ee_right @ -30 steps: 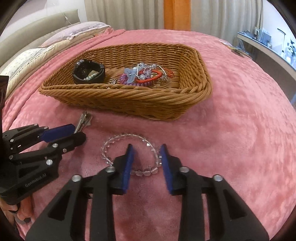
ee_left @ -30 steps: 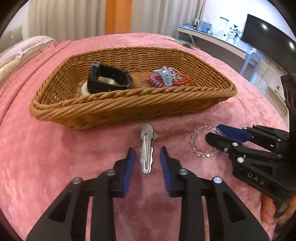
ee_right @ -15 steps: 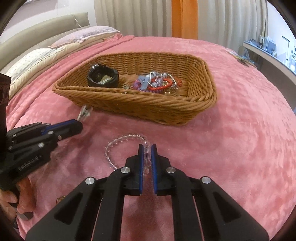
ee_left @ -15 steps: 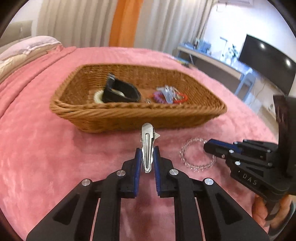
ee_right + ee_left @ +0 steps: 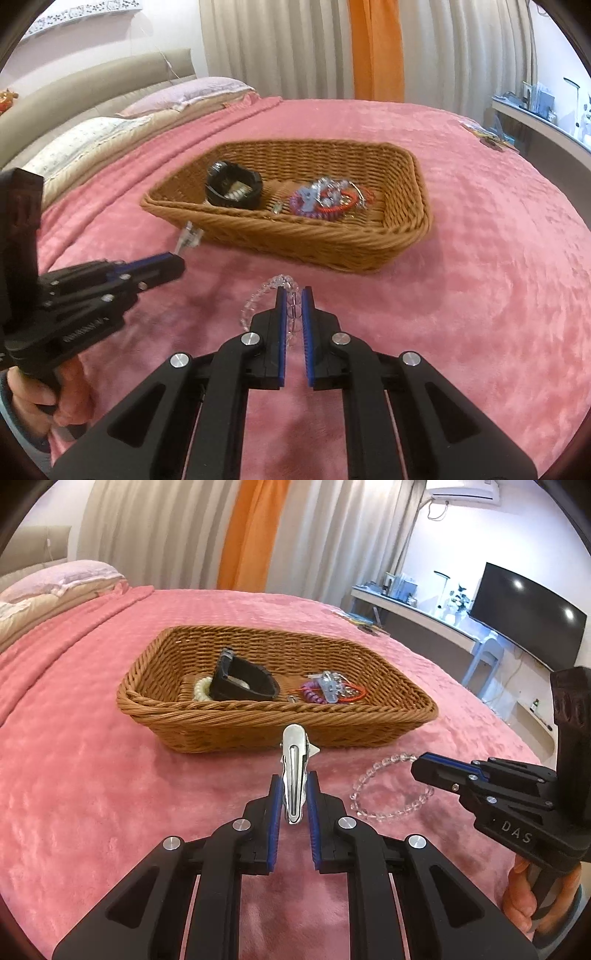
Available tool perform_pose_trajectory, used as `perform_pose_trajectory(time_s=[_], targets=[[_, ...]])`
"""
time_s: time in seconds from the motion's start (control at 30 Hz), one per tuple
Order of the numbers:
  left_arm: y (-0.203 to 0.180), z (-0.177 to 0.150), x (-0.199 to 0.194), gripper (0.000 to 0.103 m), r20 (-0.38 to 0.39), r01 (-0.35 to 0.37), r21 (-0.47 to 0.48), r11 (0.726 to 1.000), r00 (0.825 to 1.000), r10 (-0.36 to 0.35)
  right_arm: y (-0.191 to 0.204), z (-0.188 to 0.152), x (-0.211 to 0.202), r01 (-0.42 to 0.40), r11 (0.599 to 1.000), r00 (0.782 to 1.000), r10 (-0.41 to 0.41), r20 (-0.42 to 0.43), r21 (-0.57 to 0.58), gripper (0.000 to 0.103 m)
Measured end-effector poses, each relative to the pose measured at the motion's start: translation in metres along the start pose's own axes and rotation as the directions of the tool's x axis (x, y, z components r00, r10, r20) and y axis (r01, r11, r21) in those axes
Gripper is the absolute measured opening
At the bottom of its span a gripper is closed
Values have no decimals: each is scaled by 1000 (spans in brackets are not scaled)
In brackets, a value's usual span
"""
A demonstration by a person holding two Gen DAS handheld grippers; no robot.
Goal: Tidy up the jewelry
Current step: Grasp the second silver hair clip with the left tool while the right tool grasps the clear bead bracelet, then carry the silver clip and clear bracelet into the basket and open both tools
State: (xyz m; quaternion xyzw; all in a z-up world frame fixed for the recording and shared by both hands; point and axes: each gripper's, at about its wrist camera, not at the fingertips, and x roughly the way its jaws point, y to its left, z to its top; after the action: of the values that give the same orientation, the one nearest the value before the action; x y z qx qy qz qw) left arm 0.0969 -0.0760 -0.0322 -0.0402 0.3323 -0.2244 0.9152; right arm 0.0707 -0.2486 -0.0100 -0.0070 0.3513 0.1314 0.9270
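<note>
My left gripper (image 5: 293, 794) is shut on a silver hair clip (image 5: 294, 770) and holds it above the pink blanket, short of the wicker basket (image 5: 236, 716). My right gripper (image 5: 293, 308) is shut on a clear bead bracelet (image 5: 258, 299) and lifts it off the blanket; the bracelet also shows in the left wrist view (image 5: 373, 805). The basket (image 5: 332, 254) holds a black watch (image 5: 233, 184), a pearl bracelet (image 5: 201, 688) and a tangle of purple, red and blue pieces (image 5: 325, 201).
The pink blanket (image 5: 92, 775) covers the bed. Pillows (image 5: 110, 136) lie at the far left. A desk (image 5: 424, 616) and a TV (image 5: 528, 616) stand beyond the bed's right edge. The left gripper (image 5: 162, 266) shows in the right wrist view.
Both grippers closed, the left on the hair clip and the right on the bead bracelet, then rose and pulled back from the basket with their pieces.
</note>
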Motion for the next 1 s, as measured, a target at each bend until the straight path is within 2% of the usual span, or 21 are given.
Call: perform_pose_trajectory(time_s=[0.27, 0.73, 1.0], targets=[[-2, -1, -1, 12, 2, 5, 15, 1000, 1000, -5, 18, 2, -16, -34, 999, 999, 35, 35, -27, 6], [-8, -1, -9, 12, 36, -24, 38, 999, 999, 22, 18, 12, -54, -59, 998, 988, 59, 142, -5, 6], [-9, 15, -31, 12, 110, -30, 21, 999, 994, 27, 23, 21, -71, -72, 997, 981, 72, 181, -6, 6]])
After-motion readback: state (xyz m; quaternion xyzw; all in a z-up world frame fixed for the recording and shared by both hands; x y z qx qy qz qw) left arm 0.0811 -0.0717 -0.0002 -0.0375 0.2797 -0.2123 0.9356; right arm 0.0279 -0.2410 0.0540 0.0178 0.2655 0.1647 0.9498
